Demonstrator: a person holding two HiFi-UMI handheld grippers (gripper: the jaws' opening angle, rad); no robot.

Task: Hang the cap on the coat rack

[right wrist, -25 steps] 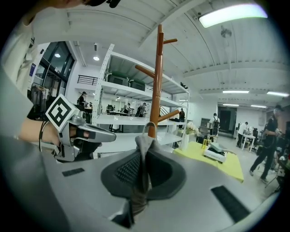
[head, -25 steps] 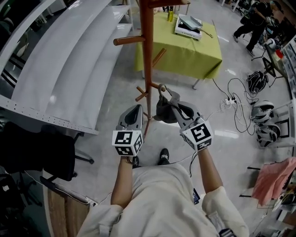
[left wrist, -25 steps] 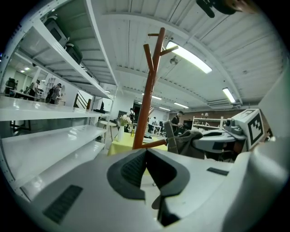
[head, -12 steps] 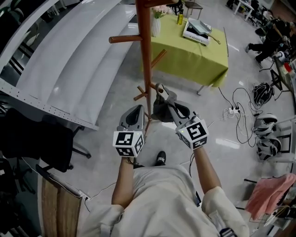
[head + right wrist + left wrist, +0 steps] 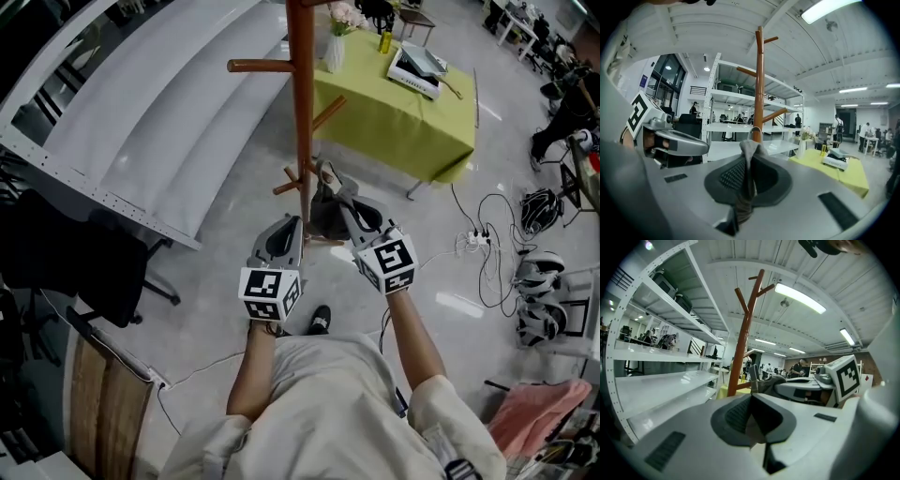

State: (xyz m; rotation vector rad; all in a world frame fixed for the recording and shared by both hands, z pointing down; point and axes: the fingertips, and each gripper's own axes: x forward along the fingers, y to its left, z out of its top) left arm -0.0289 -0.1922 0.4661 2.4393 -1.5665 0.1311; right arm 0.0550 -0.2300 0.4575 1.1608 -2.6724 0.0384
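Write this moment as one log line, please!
phase: hanging cap | right gripper: shut on cap | left gripper: shut, empty | cap: beside coat rack pole, near low peg

Your cap point(image 5: 323, 220): dark grey.
Your coat rack point(image 5: 301, 112): reddish-brown.
Your left gripper point(image 5: 294, 223): pale grey, with black-and-white square markers.
Your right gripper point(image 5: 330, 180): same grey, same markers.
The tablecloth ahead of you point(image 5: 403, 117): yellow-green.
The shelving on your left point(image 5: 141, 122): white.
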